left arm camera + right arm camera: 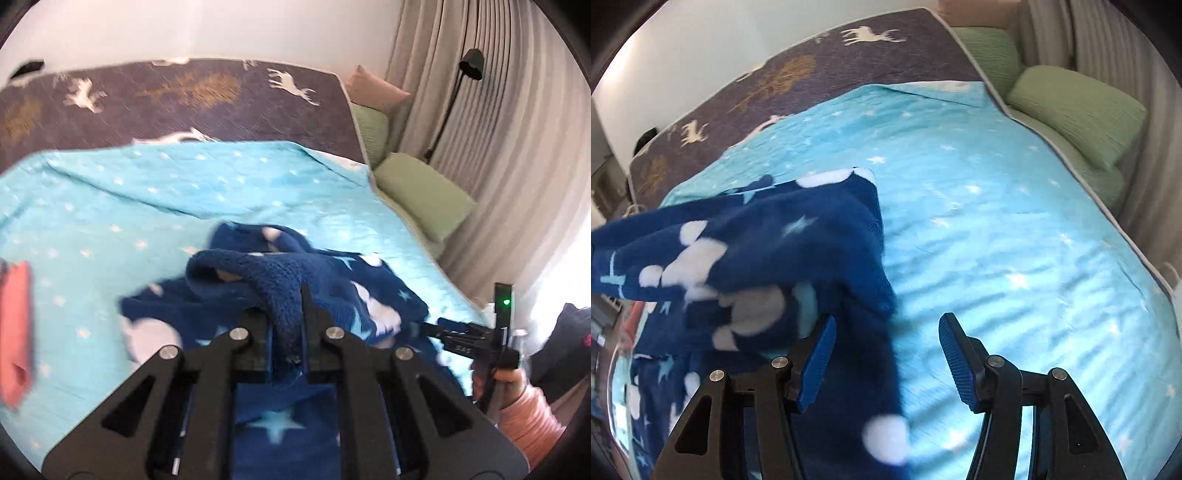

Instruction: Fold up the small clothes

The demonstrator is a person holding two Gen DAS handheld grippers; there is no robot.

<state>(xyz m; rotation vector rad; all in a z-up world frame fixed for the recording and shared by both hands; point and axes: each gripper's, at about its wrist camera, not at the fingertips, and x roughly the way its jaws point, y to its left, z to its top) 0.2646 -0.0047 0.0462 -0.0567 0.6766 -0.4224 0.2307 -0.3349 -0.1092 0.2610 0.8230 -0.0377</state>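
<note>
A dark blue fleece garment (295, 284) with white clouds and pale stars lies bunched on the light blue starred blanket (110, 206). My left gripper (287, 325) is shut on a fold of the garment and lifts it off the bed. The right gripper shows at the far right of the left wrist view (454, 332), next to the garment's edge. In the right wrist view the garment (757, 251) hangs raised at the left, part of it draping between the fingers. My right gripper (886, 354) is open, its blue pads (955, 354) wide apart above the blanket (1015, 240).
A dark bedcover with white deer (192, 96) lies beyond the blanket. Green cushions (424, 192) and grey curtains (498, 129) stand along the right side. A pink-red cloth (14, 332) lies at the left edge. A black lamp (471, 64) stands by the curtains.
</note>
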